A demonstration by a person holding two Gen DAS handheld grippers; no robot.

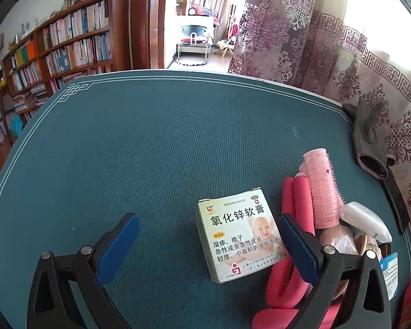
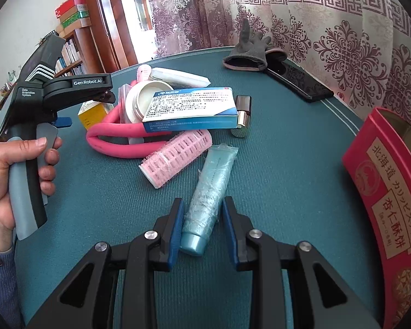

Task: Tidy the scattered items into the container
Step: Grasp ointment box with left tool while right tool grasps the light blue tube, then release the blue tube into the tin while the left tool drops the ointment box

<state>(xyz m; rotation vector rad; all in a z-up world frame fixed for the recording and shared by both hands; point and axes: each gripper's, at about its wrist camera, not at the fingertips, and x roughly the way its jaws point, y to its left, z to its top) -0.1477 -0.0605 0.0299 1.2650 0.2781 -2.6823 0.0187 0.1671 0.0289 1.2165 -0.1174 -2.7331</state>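
My right gripper (image 2: 203, 201) is shut on the cap end of a teal cream tube (image 2: 213, 175) that lies on the green table mat (image 2: 287, 178). The red biscuit tin (image 2: 383, 192) stands open at the right edge. My left gripper (image 1: 207, 218) is open and wide above the mat. A white ointment box (image 1: 238, 233) lies between its fingers, close to the right one and untouched. In the right wrist view a hand (image 2: 2, 178) holds the left tool by its grey handle, left of the pile.
The pile holds a pink hair roller (image 2: 175, 156), a bent pink foam rod (image 2: 115, 137), a blue-white medicine box (image 2: 189, 107), a white jar (image 2: 148, 98) and a yellow box (image 2: 91, 115). A grey glove (image 2: 249, 52) and a black phone (image 2: 301, 82) lie by the curtain.
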